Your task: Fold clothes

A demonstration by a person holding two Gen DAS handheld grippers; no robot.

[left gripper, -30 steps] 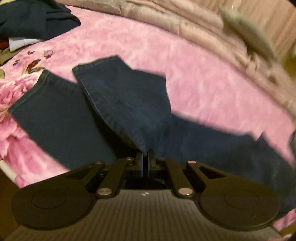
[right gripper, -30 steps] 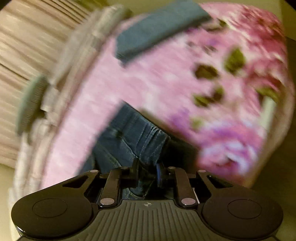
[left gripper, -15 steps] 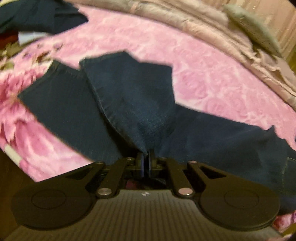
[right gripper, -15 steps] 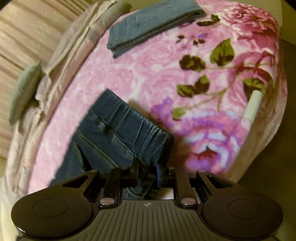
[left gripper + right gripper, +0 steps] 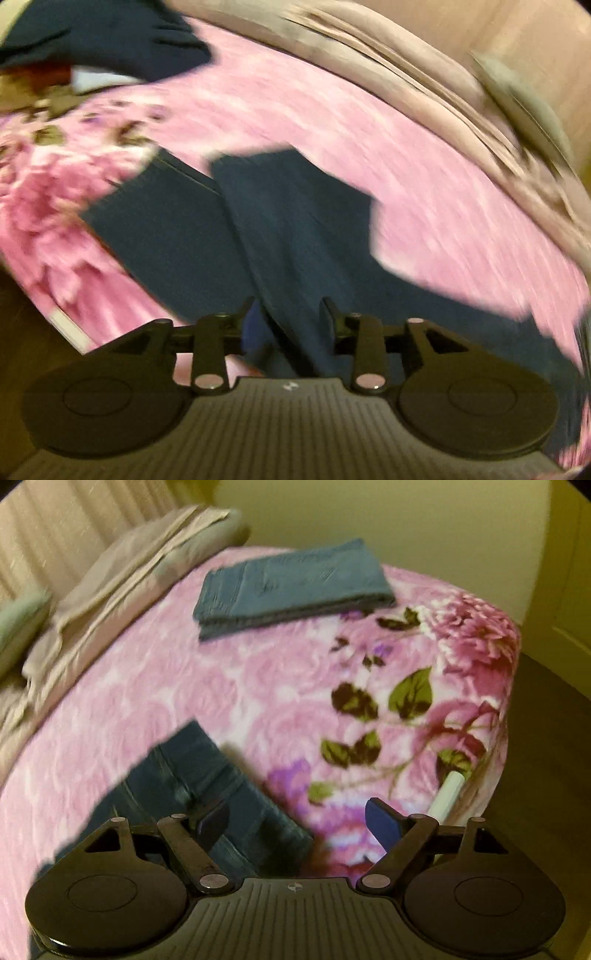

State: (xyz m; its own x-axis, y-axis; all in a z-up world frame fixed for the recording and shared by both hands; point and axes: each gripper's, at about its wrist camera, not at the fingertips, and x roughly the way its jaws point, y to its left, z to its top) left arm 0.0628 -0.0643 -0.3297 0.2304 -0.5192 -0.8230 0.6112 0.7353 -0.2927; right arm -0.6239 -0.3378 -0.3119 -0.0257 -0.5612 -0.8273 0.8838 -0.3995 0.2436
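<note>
left wrist view, heavy motion blur. landmark throughout: the pink floral blanket [image 5: 424,206] covering the bed. at the blanket's far left corner sits a heap of dark navy clothing [image 5: 110,40] with a bit of white cloth under it. on the blanket's near middle lie the dark jeans [image 5: 295,236], 2 leg ends fanned toward the blanket's far side, the left leg lying flat, the right one overlapping it, the rest of the denim running off along the blanket's near right edge. along the blanket's far and right border, a rumpled beige sheet [image 5: 406,62] and a grey-green pillow [image 5: 524,107]. left gripper [image 5: 290,314] sits over the near edge of the blanket with its jaws parted, denim lying between them but neither finger seen pressing on it; nothing held. right wrist view, sharper. beige sheet [image 5: 122,576] and pale green pillow [image 5: 18,624] line the blanket's [image 5: 221,686] left border. on the blanket's far end rests a folded pair of lighter blue jeans [image 5: 291,587], well apart from the dark jeans [image 5: 199,782], whose waistband end lies on the blanket's near left part. a white tube-like object [image 5: 448,794], unclear what, rests at the blanket's near right edge. right gripper [image 5: 295,823] has its jaws spread wide, left finger above the denim, right finger above bare blanket, gripping nothing.
</note>
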